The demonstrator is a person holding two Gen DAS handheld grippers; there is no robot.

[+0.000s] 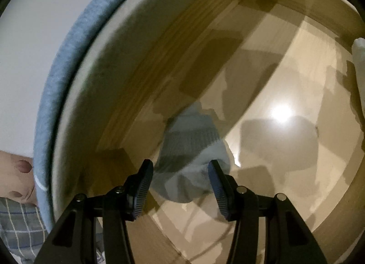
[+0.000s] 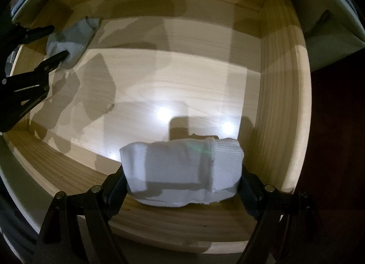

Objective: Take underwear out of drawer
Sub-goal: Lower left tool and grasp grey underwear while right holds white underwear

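Observation:
A grey-and-white rolled garment [image 1: 189,140] lies in a corner of the pale wooden drawer [image 1: 159,58]. My left gripper [image 1: 180,164] has its pads against both sides of it, and the cloth bulges out past the fingertips. The right wrist view shows the same garment [image 2: 77,33] pinched by the left gripper [image 2: 59,40] at the drawer's far left corner. My right gripper [image 2: 182,172] points straight down, shut on a folded white piece of underwear [image 2: 182,163] that fills the gap between its pads, close to the drawer's [image 2: 280,104] near wall.
The drawer's white front [image 1: 114,42] curves along the left, with a blue-grey fabric edge [image 1: 68,58] outside it. A person's bare skin [image 1: 13,172] and checked cloth [image 1: 20,225] show at the lower left. A white cloth edge [image 1: 359,58] shows at the far right.

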